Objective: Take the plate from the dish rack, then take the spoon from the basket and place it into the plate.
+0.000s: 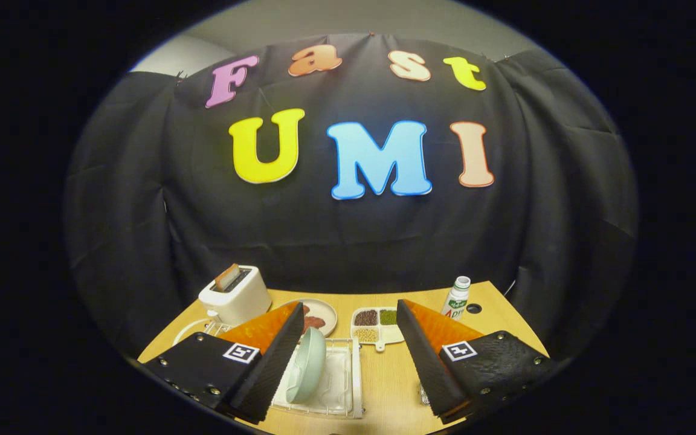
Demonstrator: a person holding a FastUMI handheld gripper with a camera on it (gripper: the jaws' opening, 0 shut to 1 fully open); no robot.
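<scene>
Nearest of all are the two fingers of the hand-held gripper [348, 344], held wide apart with nothing between their pads, hovering above the wooden tabletop [387, 386]. Just ahead of the left finger [272, 362], and partly hidden by it, a white wire dish rack [339, 386] sits close to the near edge of the tabletop. A pale green plate [309, 365] stands on edge in the rack, tilted, its rim just beside the left finger; I cannot tell whether the two touch. Between the rack and the right finger [426, 362] runs a strip of bare wood, the one open lane up the middle. Something of wire peeks out just inside the right finger's lower end, too hidden to name.

Beyond the fingers, a white toaster [236, 296] with a slice of bread [227, 277] poking out of its slot stands toward the far left corner. Next to it is a round plate with dark food [318, 317], then a white divided tray [375, 326] holding grains in separate compartments, its small handle pointing toward the gripper. A white bottle with a green label [458, 299] stands upright near the far right, beside a dark round hole [473, 308] in the wood. Black cloth [348, 229] closes the booth right behind the far edge, and wraps around both sides, with a pale wall above.
</scene>
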